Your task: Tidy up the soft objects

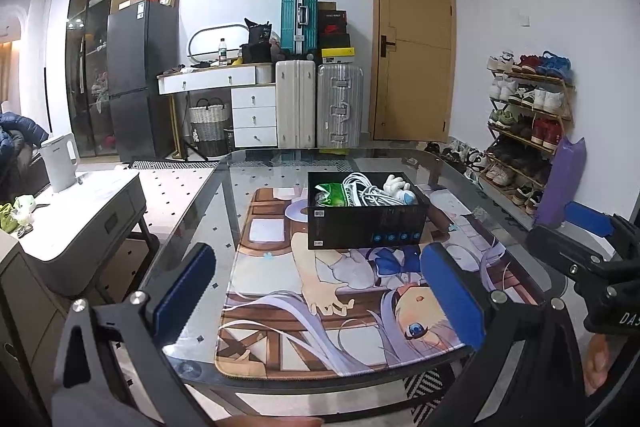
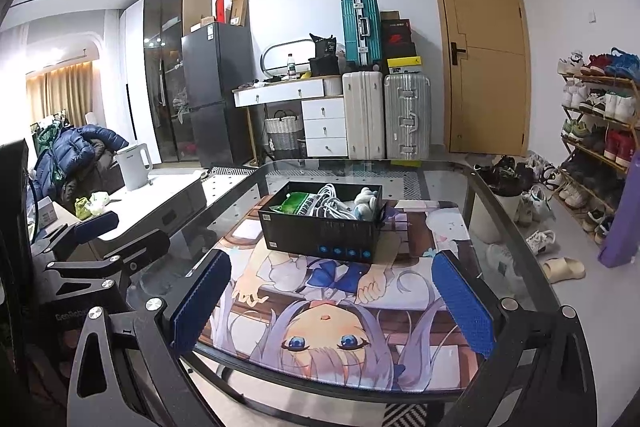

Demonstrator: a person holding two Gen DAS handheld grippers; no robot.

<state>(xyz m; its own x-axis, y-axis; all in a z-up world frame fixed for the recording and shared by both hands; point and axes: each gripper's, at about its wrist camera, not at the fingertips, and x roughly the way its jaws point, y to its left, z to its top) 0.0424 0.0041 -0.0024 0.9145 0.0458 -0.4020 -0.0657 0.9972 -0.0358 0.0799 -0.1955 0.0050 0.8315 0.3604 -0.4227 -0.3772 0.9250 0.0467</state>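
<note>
Left gripper (image 1: 316, 291) near table (image 1: 192, 235) edge, jaws wide apart, empty. Black box (image 1: 364, 223) mid-table on printed mat (image 1: 280, 307) — green pouch (image 1: 330, 193), white cable coil (image 1: 370, 193), plush toy (image 1: 400, 187) inside, all light, squashy; pinch plush body. Right gripper (image 2: 332, 303) likewise gaping, empty.

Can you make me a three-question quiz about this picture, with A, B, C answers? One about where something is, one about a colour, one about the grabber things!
1. Where is the white coiled cable?
A. Inside the black cardboard box
B. On the floor
C. On the fridge

2. What colour is the upright suitcase stacked on top?
A. Pink
B. Teal
C. Orange

3. How are the fingers of the right gripper?
A. Squeezing a toy
B. Shut on nothing
C. Spread open, empty

Answers:
A, its loops lie in the box.
B, its shell is teal.
C, the mat shows between them.
</note>
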